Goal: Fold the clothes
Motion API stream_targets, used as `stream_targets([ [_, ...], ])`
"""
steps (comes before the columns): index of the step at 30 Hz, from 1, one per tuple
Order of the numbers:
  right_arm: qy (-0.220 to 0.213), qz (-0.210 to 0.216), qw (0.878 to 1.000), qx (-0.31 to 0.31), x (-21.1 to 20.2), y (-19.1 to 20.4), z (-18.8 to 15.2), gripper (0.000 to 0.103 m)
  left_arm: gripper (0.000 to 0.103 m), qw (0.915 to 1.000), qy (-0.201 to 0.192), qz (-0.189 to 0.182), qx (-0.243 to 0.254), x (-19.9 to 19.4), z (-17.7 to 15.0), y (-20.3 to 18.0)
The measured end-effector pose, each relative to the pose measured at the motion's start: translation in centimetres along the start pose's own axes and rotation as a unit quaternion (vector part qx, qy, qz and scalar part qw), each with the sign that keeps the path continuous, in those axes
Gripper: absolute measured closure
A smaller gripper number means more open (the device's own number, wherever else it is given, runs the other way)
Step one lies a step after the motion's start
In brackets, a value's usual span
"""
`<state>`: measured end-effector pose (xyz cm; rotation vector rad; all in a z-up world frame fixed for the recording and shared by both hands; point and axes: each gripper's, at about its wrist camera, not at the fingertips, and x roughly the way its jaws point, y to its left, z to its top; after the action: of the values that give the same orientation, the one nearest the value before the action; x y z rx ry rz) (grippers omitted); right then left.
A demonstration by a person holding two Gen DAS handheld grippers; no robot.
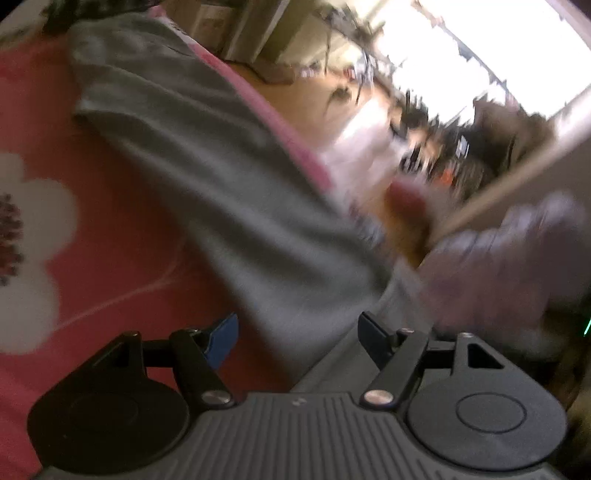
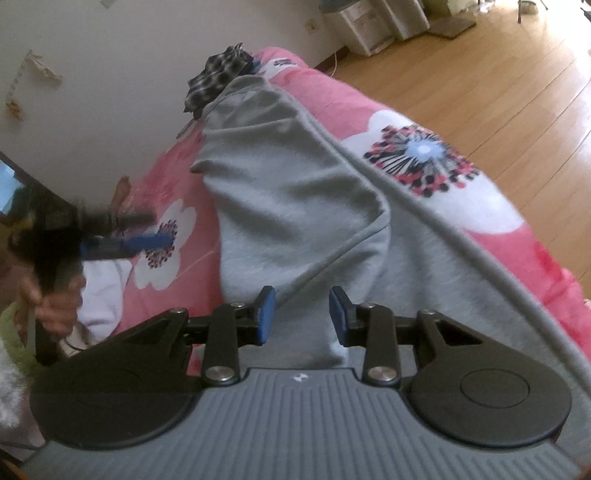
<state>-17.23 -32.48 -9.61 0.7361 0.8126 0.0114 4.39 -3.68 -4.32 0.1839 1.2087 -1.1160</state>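
Pink floral bedspread point(image 2: 436, 206), wooden floor point(image 2: 480, 74)

Bed w/ pink floral cover point(image 2: 424, 155) runs diagonally across the frame; big white flowers w/ dark speckled centres. Plain white wall point(image 2: 110, 74) upper left of right wrist view, small wall socket point(image 2: 313, 25) near top centre. Light wood plank floor point(image 2: 498, 74) upper right, sunlit and glossy. White cabinet/appliance point(image 2: 369, 26) stands on the floor by the wall, top of frame. Left wrist view: very bright window point(image 1: 480, 48) upper right, blown out; blurred dark clutter point(image 1: 461, 147) below it, can't tell what.
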Motion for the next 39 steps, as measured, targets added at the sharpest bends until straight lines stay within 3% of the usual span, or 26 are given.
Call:
stream_targets([
  [6,0.008,-0.005,1.0,0.029,0.1,0.4,-0.6,0.07,0.031,0.9916,0.048,0.042,0.112,3.7,-5.5,-2.4],
  [7,0.006,-0.006,0.999,0.031,-0.2,0.5,-0.7,0.07,0.036,0.9888,0.056,0.055,0.127,4.6,-6.2,-3.0],
  [9,0.001,-0.009,0.999,0.037,-0.7,0.5,-0.9,0.07,0.057,0.9827,0.073,0.078,0.151,5.4,-7.9,-3.3],
  [12,-0.011,-0.009,0.999,0.048,-1.5,0.4,-1.2,0.069,0.094,0.9745,0.068,0.098,0.19,4.7,-9.4,-4.4],
  [13,-0.015,-0.009,0.999,0.051,-1.8,0.3,-1.2,0.069,0.094,0.974,0.063,0.096,0.195,4.2,-9.6,-4.7],
  [16,-0.023,-0.007,0.998,0.06,-2.4,-0.1,-1.4,0.068,0.096,0.9876,0.046,0.03,0.147,1.9,-9.5,-5.4],
  [19,-0.009,0.014,0.996,0.086,-2.2,-0.8,-1.6,0.062,0.096,0.9919,0.033,-0.033,0.119,0.5,-9.7,-7.1],
  [21,0.005,0.036,0.994,0.102,-1.9,-0.8,-1.7,0.061,0.096,0.9902,0.028,-0.073,0.116,0.0,-9.9,-8.8],
  [24,0.034,0.072,0.99,0.115,-1.8,-0.6,-1.8,0.051,0.096,0.9844,0.013,-0.124,0.125,-0.1,-9.8,-11.8],
  [30,0.105,0.085,0.986,0.102,-3.2,-0.2,-2.5,0.048,0.096,0.972,-0.003,-0.174,0.158,0.7,-9.9,-17.0],
  [32,0.104,0.079,0.987,0.092,-4.2,-0.4,-2.8,0.067,0.095,0.9692,0.003,-0.182,0.167,1.4,-9.8,-17.9],
  [33,0.102,0.076,0.988,0.088,-4.6,-0.5,-3.0,0.093,0.095,0.9677,0.007,-0.185,0.171,1.9,-9.7,-18.3],
  [34,0.097,0.07,0.989,0.087,-5.1,-0.9,-3.1,0.098,0.091,0.9668,0.009,-0.185,0.176,2.0,-9.8,-18.6],
  [35,0.091,0.064,0.99,0.089,-5.6,-1.4,-3.1,0.098,0.08,0.9658,0.011,-0.185,0.181,2.2,-9.9,-18.9],
  [37,0.08,0.051,0.991,0.092,-6.5,-2.4,-3.2,0.099,0.069,0.9655,0.014,-0.183,0.185,2.2,-10.4,-18.8],
  [39,0.064,0.025,0.993,0.092,-7.8,-3.9,-3.0,0.099,0.069,0.9667,0.021,-0.177,0.184,2.3,-10.9,-18.0],
])
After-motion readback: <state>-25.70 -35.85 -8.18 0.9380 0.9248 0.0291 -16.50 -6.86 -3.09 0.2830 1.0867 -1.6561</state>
